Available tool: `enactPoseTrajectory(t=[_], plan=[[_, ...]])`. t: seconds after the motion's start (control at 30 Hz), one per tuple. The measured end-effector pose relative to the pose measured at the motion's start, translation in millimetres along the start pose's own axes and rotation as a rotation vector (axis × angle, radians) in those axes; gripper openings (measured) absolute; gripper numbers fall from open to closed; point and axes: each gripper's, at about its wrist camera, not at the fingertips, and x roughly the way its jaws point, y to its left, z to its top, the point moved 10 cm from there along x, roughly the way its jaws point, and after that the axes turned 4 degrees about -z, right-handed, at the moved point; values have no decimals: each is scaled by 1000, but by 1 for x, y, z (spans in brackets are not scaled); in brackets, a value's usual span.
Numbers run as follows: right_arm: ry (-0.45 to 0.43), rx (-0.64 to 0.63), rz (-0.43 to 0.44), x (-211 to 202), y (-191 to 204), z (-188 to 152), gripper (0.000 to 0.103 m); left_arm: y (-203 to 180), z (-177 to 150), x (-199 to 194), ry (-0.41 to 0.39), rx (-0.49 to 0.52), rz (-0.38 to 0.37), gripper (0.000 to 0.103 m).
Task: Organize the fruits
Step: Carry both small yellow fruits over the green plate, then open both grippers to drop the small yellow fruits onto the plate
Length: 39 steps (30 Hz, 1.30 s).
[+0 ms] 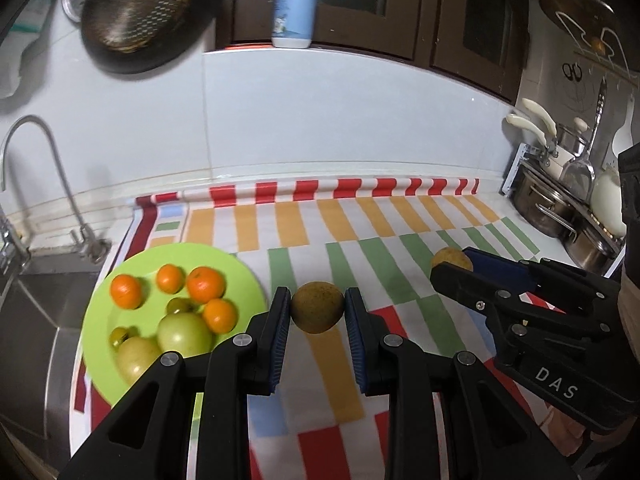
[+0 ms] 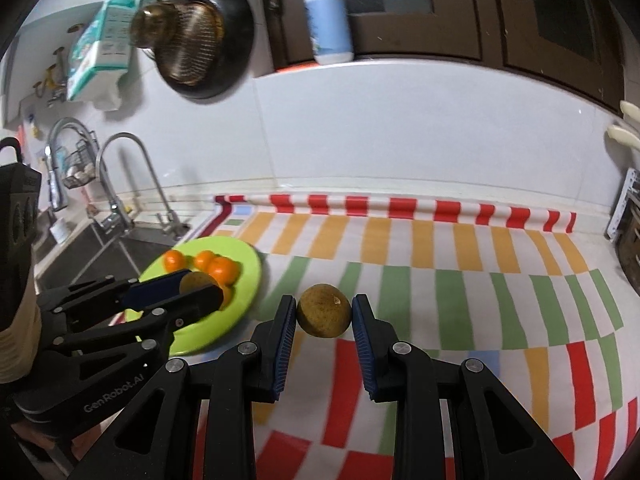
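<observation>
My left gripper (image 1: 317, 307) is shut on a round brownish-green fruit (image 1: 317, 307), held above the checked cloth just right of the green plate (image 1: 208, 256). The plate holds several oranges (image 1: 206, 285), two pale green tomatoes (image 1: 185, 333) and smaller green fruits. My right gripper (image 2: 324, 311) is shut on a second brown fruit (image 2: 324, 311) over the cloth. In the left wrist view the right gripper (image 1: 454, 265) shows at the right with its fruit (image 1: 451, 259). Seen from the right wrist, the left gripper (image 2: 200, 285) hangs over the plate (image 2: 248, 280) with its fruit (image 2: 196, 282).
A sink (image 1: 28, 304) with a curved tap (image 1: 44, 160) lies left of the plate. Steel pots (image 1: 552, 208) and utensils stand at the far right. A white bottle (image 1: 294, 4) sits on the ledge above the tiled wall, and a dark pan (image 1: 136, 12) hangs at upper left.
</observation>
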Motion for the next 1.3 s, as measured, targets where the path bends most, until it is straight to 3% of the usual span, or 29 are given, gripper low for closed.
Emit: enactPoseTrajectory(t=[0.33, 0.77, 1.3], plan=[[-25, -23, 52, -10, 44, 5, 30, 33, -4, -35, -31, -22, 45, 28], [-62, -38, 74, -9, 88, 23, 30, 72, 6, -59, -71, 0, 51, 28], [14, -78, 124, 52, 153, 20, 30, 145, -17, -39, -1, -20, 49, 28]])
